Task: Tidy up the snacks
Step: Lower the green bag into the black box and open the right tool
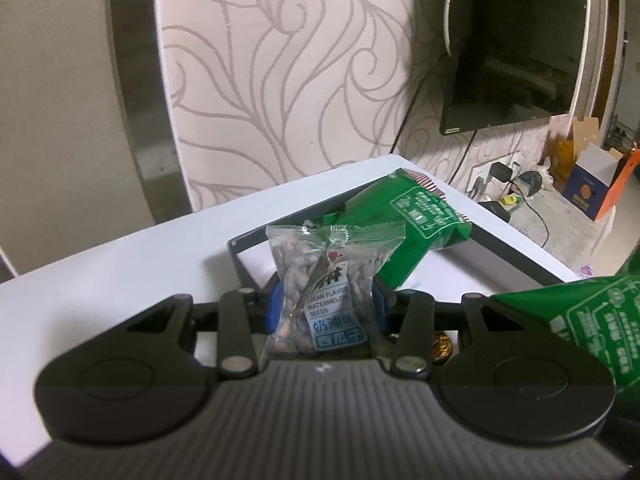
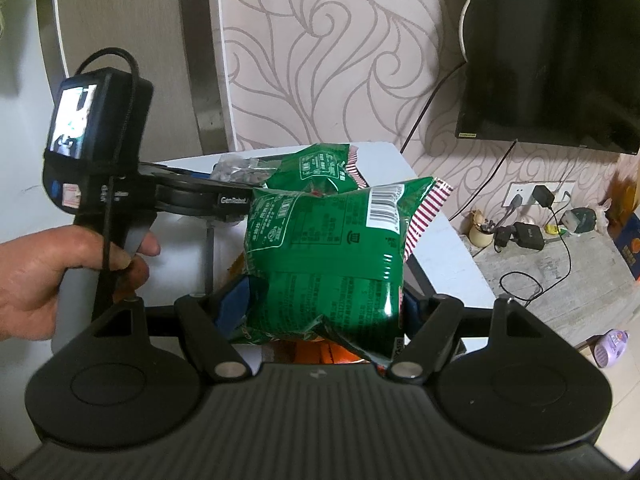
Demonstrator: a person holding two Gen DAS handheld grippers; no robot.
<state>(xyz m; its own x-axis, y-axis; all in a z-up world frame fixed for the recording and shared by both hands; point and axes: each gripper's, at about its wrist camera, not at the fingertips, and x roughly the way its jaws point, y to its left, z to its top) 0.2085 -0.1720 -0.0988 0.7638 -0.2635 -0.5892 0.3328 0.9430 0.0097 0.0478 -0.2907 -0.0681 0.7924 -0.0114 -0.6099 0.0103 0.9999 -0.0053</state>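
Left tongs (image 1: 325, 300) were clamped on a small clear packet of watermelon seeds (image 1: 320, 292), held upright btwn blue pads (image 1: 275, 304); crinkled film, dark striped seeds visible thru it, blue-and-white label w/ printed text. Right tongs (image 2: 326, 300) stood wide and gripped a puffed green snack bag (image 2: 328, 256): glossy foil, pillow-shaped, white barcode patch, red-and-white striped crimped seal at its upper right end.

Left wrist view: a second green bag (image 1: 408, 224) lay tilted over the far rim of a shallow dark-edged tray (image 1: 240, 260) on the white surface (image 1: 100, 280), just behind the seed packet. A corner of the right-held bag entered at the right edge. A small gold-and-dark wrapped item sat low beside the tong linkage; too hidden to identify.

Right wrist view only: a hand (image 2: 44, 276) wrapped round the grey handle of the left tool, whose black body carried a small lit screen (image 2: 72, 120) and a looped cable. Orange packaging showed beneath the held bag, mostly hidden. The seed packet appeared here as a grey crumple past the left tool's arm, next to the second green bag.

Both views: matt wall covering w/ embossed swirl pattern, a dark wall-mounted TV (image 2: 560, 60), chargers and cables on the floor at right.
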